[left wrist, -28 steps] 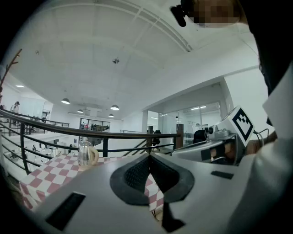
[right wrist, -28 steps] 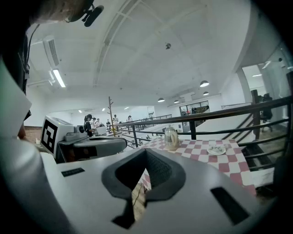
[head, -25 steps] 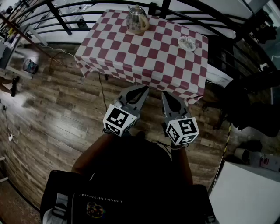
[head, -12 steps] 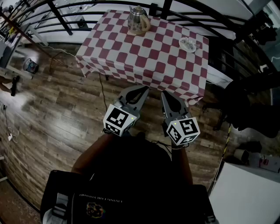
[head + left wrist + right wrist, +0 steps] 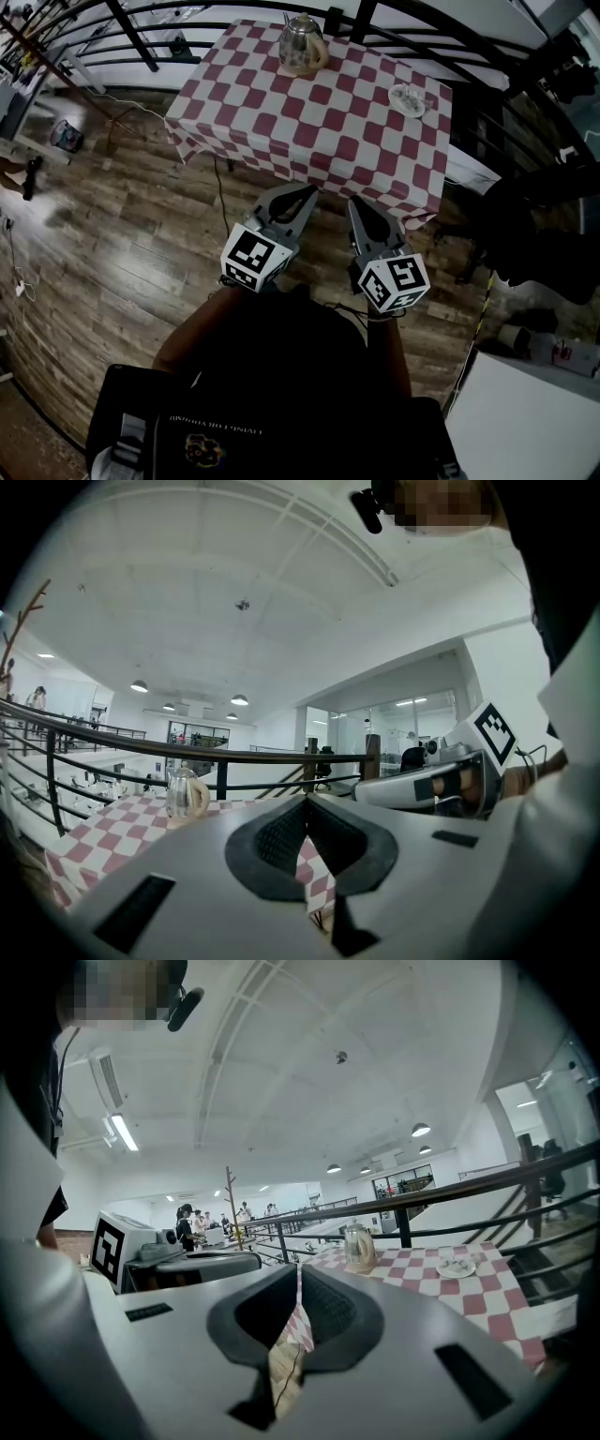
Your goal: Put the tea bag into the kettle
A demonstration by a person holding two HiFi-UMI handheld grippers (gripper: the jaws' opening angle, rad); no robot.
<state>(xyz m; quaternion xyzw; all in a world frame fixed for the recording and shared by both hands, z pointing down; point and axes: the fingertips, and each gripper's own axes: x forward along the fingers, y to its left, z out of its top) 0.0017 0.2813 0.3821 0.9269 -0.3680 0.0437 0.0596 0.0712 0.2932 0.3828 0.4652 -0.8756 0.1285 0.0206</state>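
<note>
1. Nearest the person, over the floor (image 5: 122, 244), the left gripper (image 5: 302, 191) and right gripper (image 5: 357, 201) sit side by side, jaws pressed together, empty.
2. Ahead stands the checked worktop (image 5: 309, 122).
3. Near its right edge, a saucer (image 5: 424, 103) carries the tea bag (image 5: 409, 95), barely discernible.
4. At the far edge stands the kettle (image 5: 303, 42), well apart from the saucer.

We wear a dark top (image 5: 281, 375) with a small printed emblem (image 5: 204, 448). Our left gripper (image 5: 302, 192) and right gripper (image 5: 360, 202) are grey tapering shells with black ribbed pads (image 5: 279, 841). Each carries a white cube (image 5: 253, 258) with black square markers, and a thin black cable (image 5: 349, 307) trails behind the right one.
</note>
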